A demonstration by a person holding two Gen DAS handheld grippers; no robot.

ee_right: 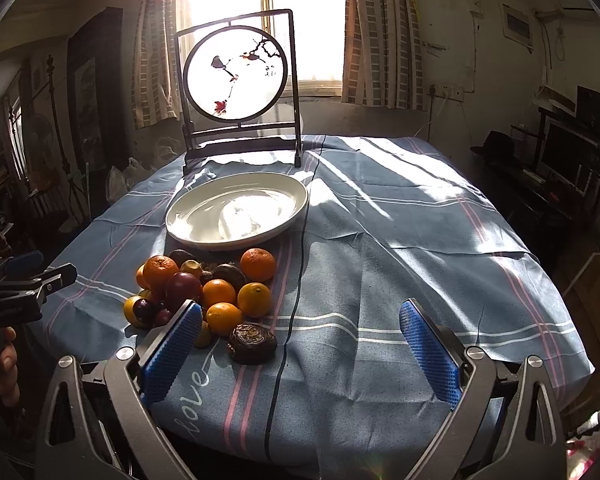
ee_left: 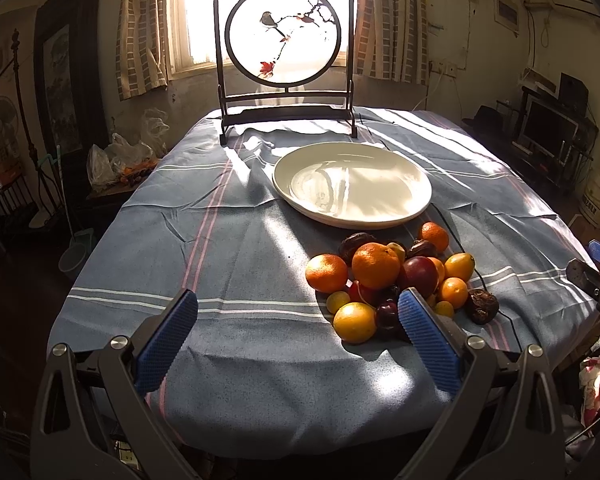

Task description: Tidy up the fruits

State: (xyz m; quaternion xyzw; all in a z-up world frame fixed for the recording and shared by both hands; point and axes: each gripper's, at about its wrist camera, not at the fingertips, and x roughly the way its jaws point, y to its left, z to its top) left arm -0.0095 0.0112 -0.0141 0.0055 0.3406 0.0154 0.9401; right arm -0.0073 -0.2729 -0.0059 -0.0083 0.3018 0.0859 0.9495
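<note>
A pile of fruit point(ee_left: 396, 280) lies on the blue striped tablecloth point(ee_left: 228, 248): oranges, small yellow citrus, dark red plums and wrinkled brown fruits. A wide white plate point(ee_left: 352, 184) sits empty just behind the pile. My left gripper point(ee_left: 298, 308) is open and empty, near the table's front edge, left of the pile. In the right wrist view the pile point(ee_right: 204, 292) is at the left and the plate point(ee_right: 236, 210) behind it. My right gripper point(ee_right: 300, 320) is open and empty, right of the pile, with a wrinkled brown fruit point(ee_right: 252, 342) just ahead of its left finger.
A dark framed round screen with a bird painting point(ee_left: 286, 52) stands at the table's back edge. The other gripper shows at the right edge of the left view point(ee_left: 596, 276) and the left edge of the right view point(ee_right: 24, 280). Furniture and bags surround the table.
</note>
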